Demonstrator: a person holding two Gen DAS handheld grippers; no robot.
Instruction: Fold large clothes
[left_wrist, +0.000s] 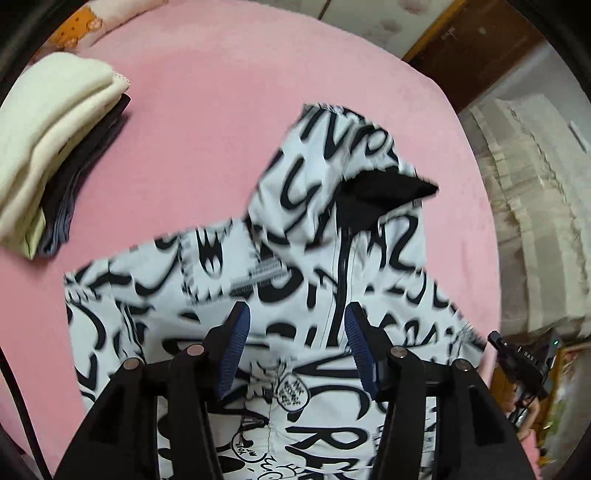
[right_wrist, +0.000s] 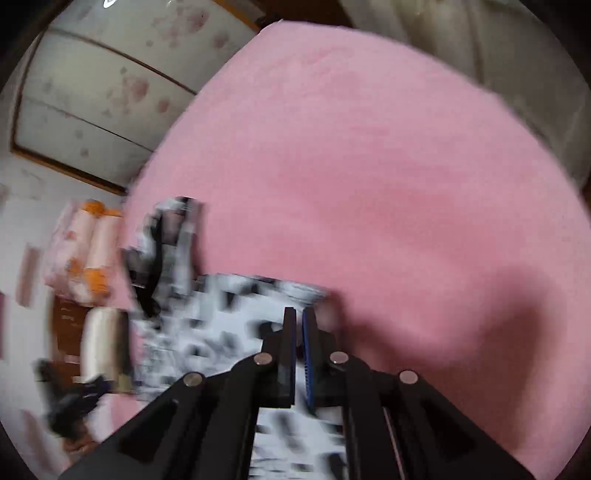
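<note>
A white hooded jacket (left_wrist: 303, 236) printed with black lettering lies on the pink bed cover (left_wrist: 192, 122). Its zip runs up the middle and its hood (left_wrist: 332, 147) points away, showing black lining (left_wrist: 380, 195). My left gripper (left_wrist: 297, 308) hovers above the jacket's chest, open, with nothing between its blue pads (left_wrist: 236, 343). In the blurred right wrist view, my right gripper (right_wrist: 299, 317) sits at the jacket's (right_wrist: 221, 332) edge. Its fingers stand only a thin slit apart, and the blur hides whether cloth is caught there.
A stack of folded clothes (left_wrist: 51, 147), cream on top of dark, sits at the bed's far left. Pale frilled bedding (left_wrist: 535, 206) lies off the right side. Cabinet doors (right_wrist: 92, 92) and rolled orange-and-pink bedding (right_wrist: 85, 251) stand beyond the bed.
</note>
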